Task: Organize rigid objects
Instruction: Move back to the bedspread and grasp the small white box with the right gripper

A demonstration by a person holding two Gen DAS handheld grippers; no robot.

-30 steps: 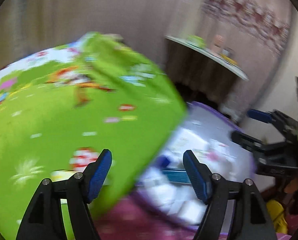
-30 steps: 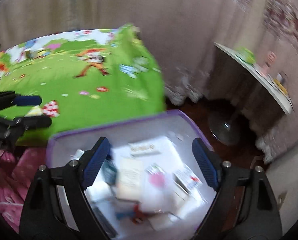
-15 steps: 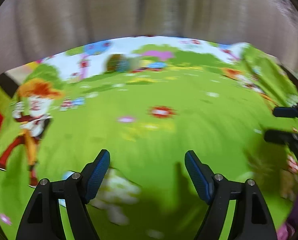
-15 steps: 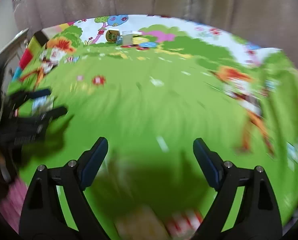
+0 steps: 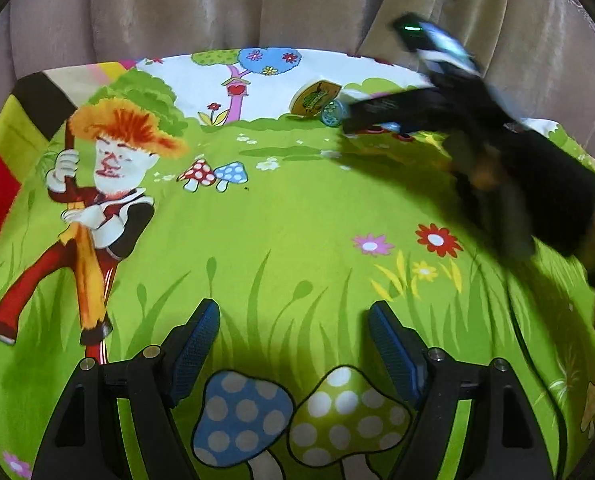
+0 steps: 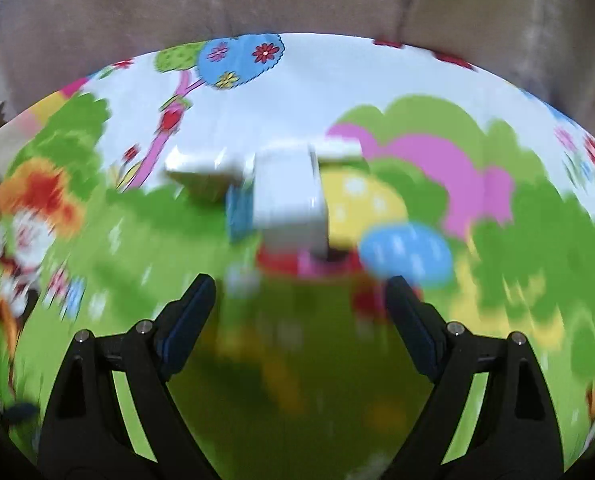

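Even indoor light, fisheye bending at edges; left view sharp, right view heavily motion-blurred.

Two grippers show: the left gripper, jaws apart with nothing between them, and the right gripper, likewise spread and empty.

One mat covers the surface, and one curtain hangs behind it.

At the mat's far edge the left view shows two small things side by side: one box with a green label and one round lid.

The right view, badly blurred, shows what look like three boxes clustered together: one white box in front, one pale box at its left, and one blue box between them. Their exact count is uncertain.
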